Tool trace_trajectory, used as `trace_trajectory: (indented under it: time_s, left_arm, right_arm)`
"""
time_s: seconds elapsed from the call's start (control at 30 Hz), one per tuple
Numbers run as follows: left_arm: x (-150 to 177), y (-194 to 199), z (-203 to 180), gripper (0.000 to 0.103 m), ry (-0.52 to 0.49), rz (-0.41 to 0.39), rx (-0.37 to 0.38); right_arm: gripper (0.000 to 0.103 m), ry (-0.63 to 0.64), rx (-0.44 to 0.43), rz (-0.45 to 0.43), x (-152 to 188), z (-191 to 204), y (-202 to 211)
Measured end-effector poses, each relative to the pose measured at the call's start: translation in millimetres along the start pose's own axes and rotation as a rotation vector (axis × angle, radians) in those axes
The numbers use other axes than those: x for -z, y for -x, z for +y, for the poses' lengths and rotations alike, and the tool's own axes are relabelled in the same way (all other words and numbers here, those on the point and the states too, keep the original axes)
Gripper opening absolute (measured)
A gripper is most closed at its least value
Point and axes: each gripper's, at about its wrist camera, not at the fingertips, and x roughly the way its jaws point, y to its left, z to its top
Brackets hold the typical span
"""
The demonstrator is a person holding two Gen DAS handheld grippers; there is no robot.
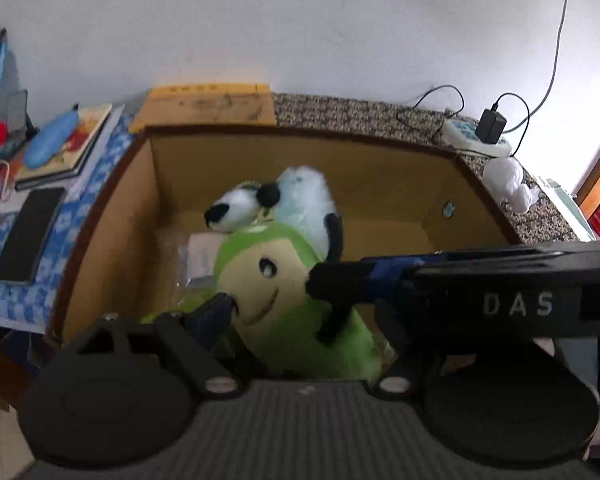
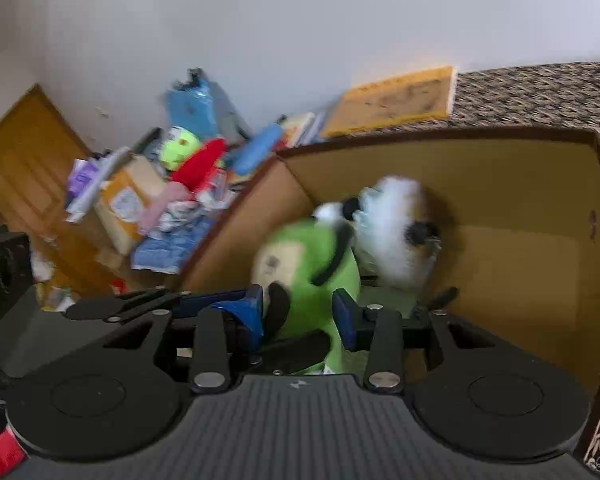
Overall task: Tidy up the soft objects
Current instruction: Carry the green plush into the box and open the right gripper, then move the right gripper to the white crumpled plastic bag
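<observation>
A green plush toy [image 1: 284,304] with a cream face hangs tilted inside an open cardboard box [image 1: 380,184]. My left gripper [image 1: 304,312] stands wide around it; one fingertip [image 1: 222,306] sits at the edge of the face and the other is partly hidden. My right gripper [image 1: 324,284] reaches in from the right. In the right wrist view my right gripper [image 2: 300,314] is shut on the green plush toy [image 2: 320,280], with a blue pad on each side. Behind it in the box [image 2: 520,200] lie a white-and-black plush [image 1: 240,204] and a pale blue plush [image 1: 304,196].
Left of the box, a blue-patterned cloth holds a dark phone [image 1: 28,236], books [image 1: 64,148] and a blue case [image 1: 52,140]. A power strip with an adapter [image 1: 480,136] and a white crumpled thing [image 1: 508,180] sit at the right. A cluttered pile [image 2: 172,184] lies by a wooden door [image 2: 20,160].
</observation>
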Motion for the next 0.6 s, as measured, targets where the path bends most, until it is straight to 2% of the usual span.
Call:
trace_trajectory:
  time_s: [0.2, 0.47, 0.6]
  left_arm:
    - [-2.0, -2.0, 5.9, 0.086, 0.01, 0.017, -0.013]
    - [-24.8, 29.2, 1.4, 0.088, 0.014, -0.055, -0.022]
    - [-32.3, 39.1, -14.9, 0.089, 0.012, -0.069, 0.02]
  right_arm:
    - [0.023, -0.114, -0.011, 0.005, 1.7, -18.1, 7.5]
    - [0.024, -0.161, -0.029, -0.084, -3.1, -30.9, 43.0]
    - [0.024, -0.201, -0.034, -0.129, -6.6, -42.6, 60.4]
